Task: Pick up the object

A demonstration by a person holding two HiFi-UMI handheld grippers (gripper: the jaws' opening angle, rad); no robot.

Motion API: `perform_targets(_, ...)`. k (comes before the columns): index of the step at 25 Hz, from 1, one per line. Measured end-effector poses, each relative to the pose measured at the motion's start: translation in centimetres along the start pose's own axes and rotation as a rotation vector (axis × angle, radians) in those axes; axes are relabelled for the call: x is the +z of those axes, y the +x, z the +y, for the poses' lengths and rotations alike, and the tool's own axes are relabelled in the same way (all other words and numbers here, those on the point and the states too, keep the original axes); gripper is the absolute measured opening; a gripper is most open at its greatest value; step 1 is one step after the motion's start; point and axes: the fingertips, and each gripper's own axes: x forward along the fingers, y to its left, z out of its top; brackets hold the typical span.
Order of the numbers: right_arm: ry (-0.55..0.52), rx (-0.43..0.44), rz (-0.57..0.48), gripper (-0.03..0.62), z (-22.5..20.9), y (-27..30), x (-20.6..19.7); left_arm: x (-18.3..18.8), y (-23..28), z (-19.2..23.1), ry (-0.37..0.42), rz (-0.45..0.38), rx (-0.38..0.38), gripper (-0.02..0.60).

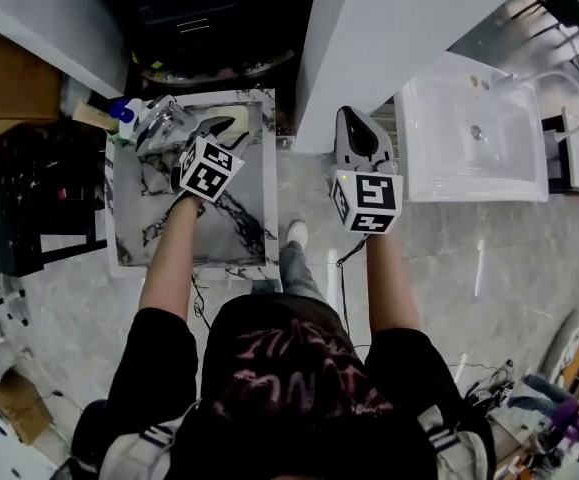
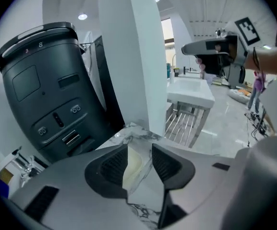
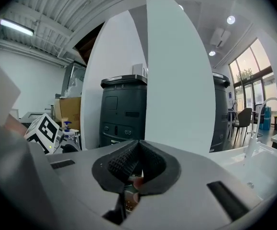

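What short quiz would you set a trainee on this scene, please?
1. True or false: the jaws of the left gripper stand apart.
2. Which gripper hangs over the marble table? A the left, B the right, C both.
3. Fill in: the jaws of the right gripper are ____.
Key: 1 true; 2 A; 3 together.

Pale object (image 2: 131,169) half hidden by left claw (image 2: 139,161); kind unclear
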Motion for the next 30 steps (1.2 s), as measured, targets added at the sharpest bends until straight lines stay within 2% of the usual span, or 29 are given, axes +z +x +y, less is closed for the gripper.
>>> perform_targets(3, 0.011, -0.018, 0.020, 0.015, -1.4, 0.4, -0.9, -1.1, 2.1, 0.1, 0.006, 0.052, -0.017, 0.164)
perform_targets(14, 0.028, -0.067, 0.079, 0.015, -4.6, 1.0, -3.8, -3.8, 6.4, -0.4, -0.007, 0.147, -0.077, 0.164)
perform_targets(17, 0.030, -0.075, 0.088, 0.015, -5.1, 1.1, -4.1, -4.3, 6.9, -0.4, -0.021, 0.164, -0.084, 0.149)
perform_targets(24, 0.035, -0.080, 0.095, 0.015, -5.5, 1.2, -4.6, -4.9, 7.4, -0.4, -0.028, 0.188, -0.085, 0.067)
perform_targets(30, 0.034, -0.077, 0.100, 0.015, -5.3, 1.0, -4.8, -4.9, 7.4, -0.5, -0.031, 0.186, -0.086, 0.048)
